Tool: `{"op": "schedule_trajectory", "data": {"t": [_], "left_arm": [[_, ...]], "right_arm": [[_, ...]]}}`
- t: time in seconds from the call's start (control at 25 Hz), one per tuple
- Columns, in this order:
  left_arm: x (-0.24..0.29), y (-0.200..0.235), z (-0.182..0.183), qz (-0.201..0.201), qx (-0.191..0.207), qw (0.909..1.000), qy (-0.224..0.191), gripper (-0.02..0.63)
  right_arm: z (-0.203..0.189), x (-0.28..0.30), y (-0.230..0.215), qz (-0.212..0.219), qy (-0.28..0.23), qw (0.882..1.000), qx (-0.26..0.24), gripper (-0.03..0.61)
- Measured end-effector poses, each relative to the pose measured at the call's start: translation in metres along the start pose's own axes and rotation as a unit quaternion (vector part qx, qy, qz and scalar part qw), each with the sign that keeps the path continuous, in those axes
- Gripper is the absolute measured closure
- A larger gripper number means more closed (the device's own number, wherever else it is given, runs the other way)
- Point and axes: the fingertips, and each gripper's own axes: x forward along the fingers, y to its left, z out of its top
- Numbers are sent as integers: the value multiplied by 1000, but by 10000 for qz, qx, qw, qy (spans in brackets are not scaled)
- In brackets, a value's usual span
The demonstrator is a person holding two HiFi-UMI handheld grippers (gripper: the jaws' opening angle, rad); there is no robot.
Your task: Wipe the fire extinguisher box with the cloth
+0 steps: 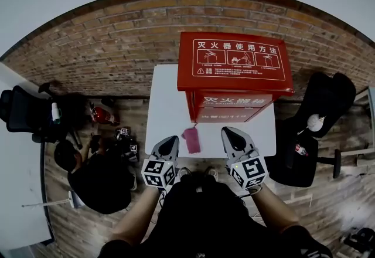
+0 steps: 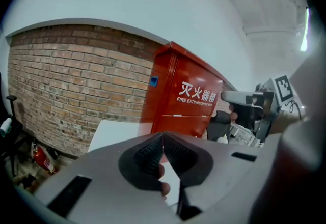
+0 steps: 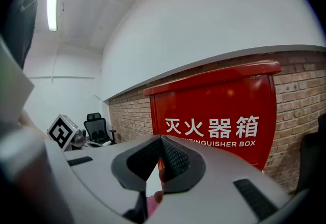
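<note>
The red fire extinguisher box (image 1: 234, 75) stands on a white table (image 1: 167, 104), against a brick wall; its lettered front faces both gripper views (image 2: 191, 101) (image 3: 219, 121). A pink cloth (image 1: 191, 139) lies flat on the table in front of the box, between my two grippers. My left gripper (image 1: 170, 139) is just left of the cloth, its jaws closed tip to tip (image 2: 162, 136) with nothing in them. My right gripper (image 1: 227, 131) is to the right of the cloth, also shut and empty (image 3: 160, 139). Neither touches the cloth or the box.
A brick wall (image 1: 117, 40) runs behind the table. A black office chair (image 1: 325, 104) stands to the right, another (image 1: 23, 113) at far left. A person (image 1: 99, 177) crouches on the floor at left, near a small red extinguisher (image 1: 103, 115).
</note>
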Motion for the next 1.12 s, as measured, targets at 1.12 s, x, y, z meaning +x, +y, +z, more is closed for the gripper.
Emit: {"op": "schedule_trajectory", "data": {"t": [1.12], "left_arm": [[116, 70, -220, 140, -1272, 9567, 2613, 448]], "right_arm": [[-68, 13, -20, -358, 821, 9959, 145, 558]]}}
